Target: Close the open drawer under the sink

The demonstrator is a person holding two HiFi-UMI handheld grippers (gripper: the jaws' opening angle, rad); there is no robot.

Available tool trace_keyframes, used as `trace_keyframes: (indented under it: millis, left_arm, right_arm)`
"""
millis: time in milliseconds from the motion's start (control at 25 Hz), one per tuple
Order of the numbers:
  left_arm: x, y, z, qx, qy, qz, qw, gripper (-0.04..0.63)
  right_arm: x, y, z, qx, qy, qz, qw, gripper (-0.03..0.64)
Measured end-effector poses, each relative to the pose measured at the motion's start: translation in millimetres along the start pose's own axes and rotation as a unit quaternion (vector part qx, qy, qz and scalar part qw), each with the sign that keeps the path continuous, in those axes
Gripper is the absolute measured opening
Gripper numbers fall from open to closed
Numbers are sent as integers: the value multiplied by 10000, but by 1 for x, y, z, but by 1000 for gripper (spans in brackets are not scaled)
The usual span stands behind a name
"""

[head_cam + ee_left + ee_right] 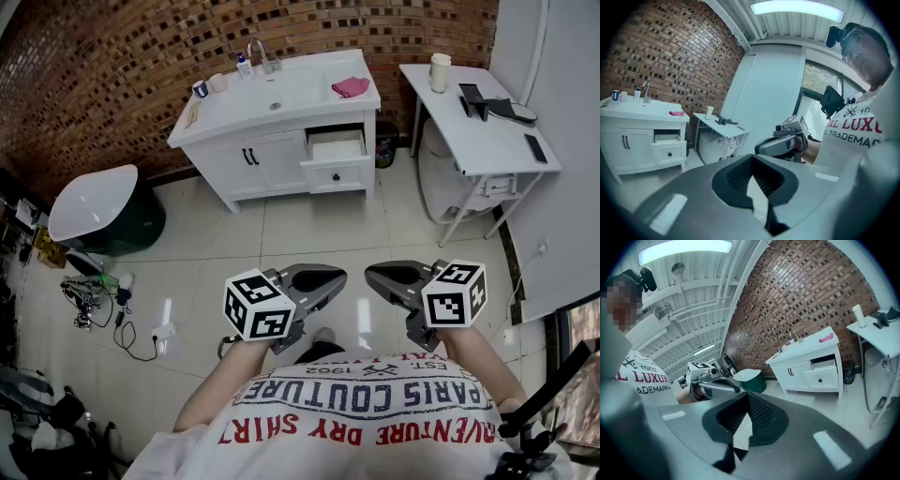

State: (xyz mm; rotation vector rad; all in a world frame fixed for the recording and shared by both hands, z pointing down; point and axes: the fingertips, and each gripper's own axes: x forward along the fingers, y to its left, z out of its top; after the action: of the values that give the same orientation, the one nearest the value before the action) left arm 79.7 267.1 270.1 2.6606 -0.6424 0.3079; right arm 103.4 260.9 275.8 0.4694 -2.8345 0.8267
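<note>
Head view: tiled floor (309, 225) separates drawer (337, 146) from left tool (339, 277) and right tool (370, 275), both closed, empty.

1. We see the left gripper (752, 178) in the foreground, its jaws closed together on nothing.
2. The right gripper (785, 140) hangs just beyond it.
3. Far left, the sink cabinet (628, 145) has its drawer (669, 152) pulled out, near a white desk (723, 130).
</note>
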Motion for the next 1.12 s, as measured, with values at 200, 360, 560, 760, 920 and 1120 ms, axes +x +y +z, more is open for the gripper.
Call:
trace_keyframes:
  millis: [200, 360, 560, 760, 920, 1120]
  left_arm:
    - [6, -5, 0, 66, 68, -31, 10000, -14]
    - [8, -2, 7, 126, -22, 10, 9999, -12]
    - [9, 10, 9, 106, -92, 11, 9999, -12]
    - [8, 40, 12, 19, -108, 29, 9999, -12]
    - [14, 84, 16, -106, -77, 35, 9999, -12]
    - [30, 157, 23, -299, 50, -7, 9995, -12]
  right_arm:
    - [-9, -4, 2, -58, -62, -72, 9999, 8]
    - [-12, -6, 7, -178, -45, -96, 9998, 8]
    - [-5, -14, 15, -277, -1, -124, 9995, 8]
    - [12, -37, 25, -208, 26, -194, 9996, 8]
    - [35, -67, 34, -121, 118, -249, 9995, 8]
    - [75, -125, 56, 149, 191, -342, 9991, 8]
